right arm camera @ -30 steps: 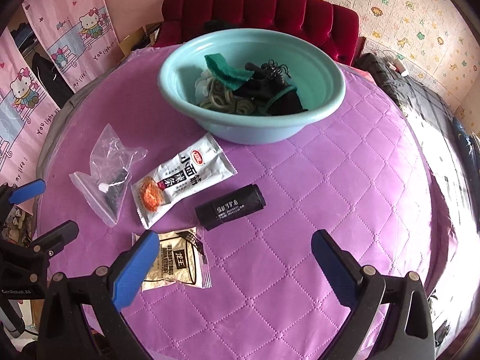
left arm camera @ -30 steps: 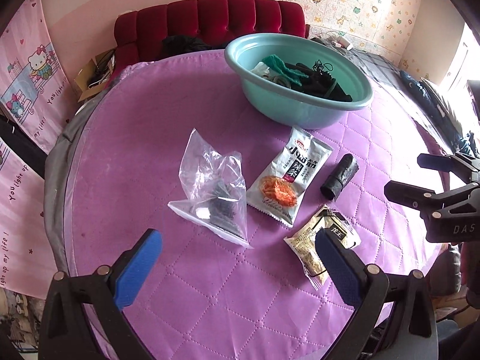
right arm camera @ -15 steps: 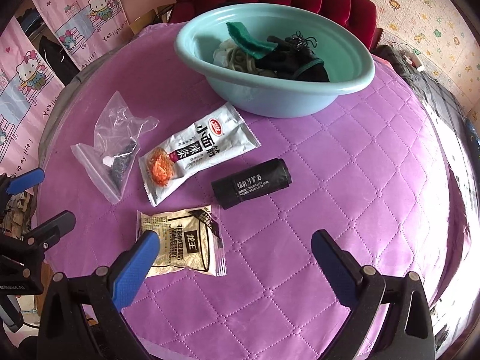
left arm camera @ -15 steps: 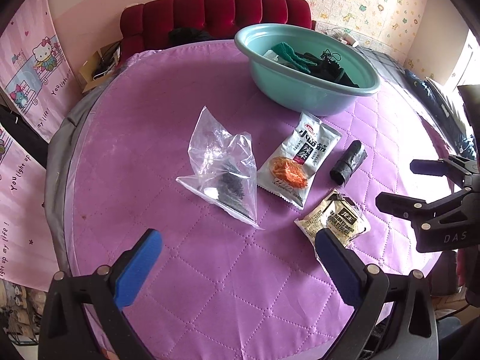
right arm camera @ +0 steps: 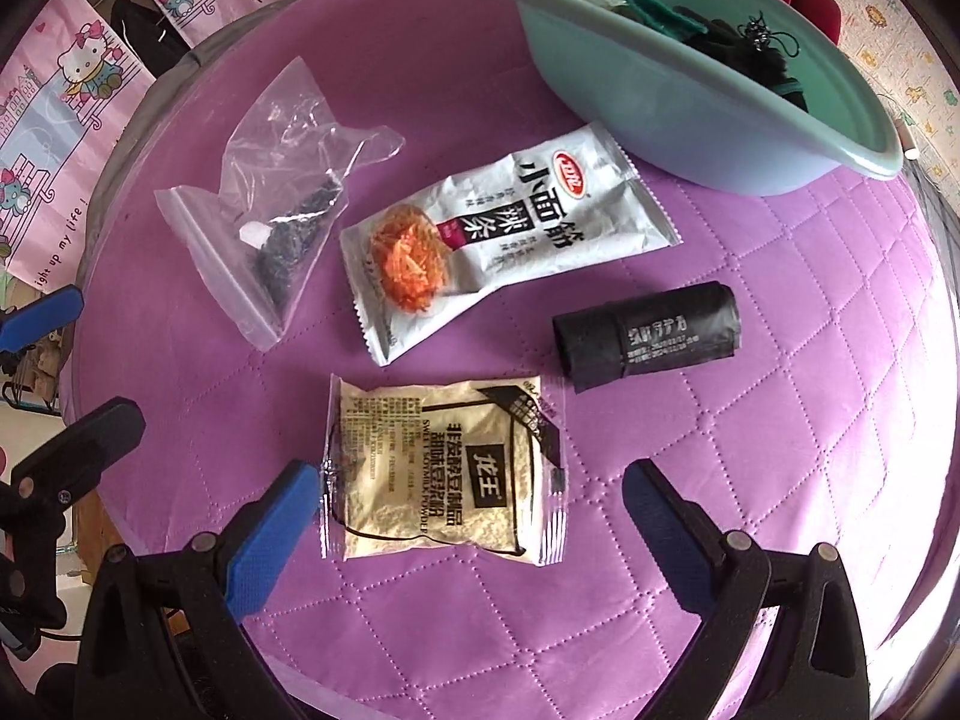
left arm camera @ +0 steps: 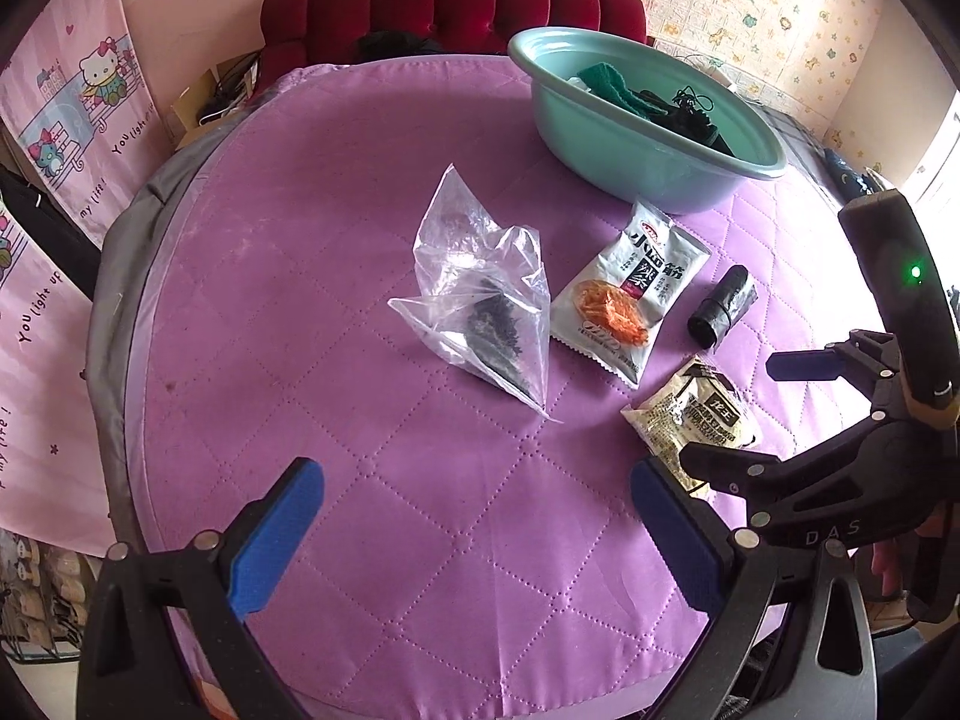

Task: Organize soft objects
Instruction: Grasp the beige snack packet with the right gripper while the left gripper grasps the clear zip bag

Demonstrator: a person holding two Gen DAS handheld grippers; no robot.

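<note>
Plainly "SWEET SOYMILK POWDER" on the beige packet (right arm camera: 444, 474) between the wide-spread right gripper (right arm camera: 465, 516); left gripper (left arm camera: 474, 531) likewise wide.

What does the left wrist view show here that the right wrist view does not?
Only the left wrist view shows the whole red sofa and the right tool from outside. Only the right wrist view shows the soy milk packet lying between the right tool's open fingers, print readable. Both share the teal basin, clear bag, snack packet and black roll.
</note>
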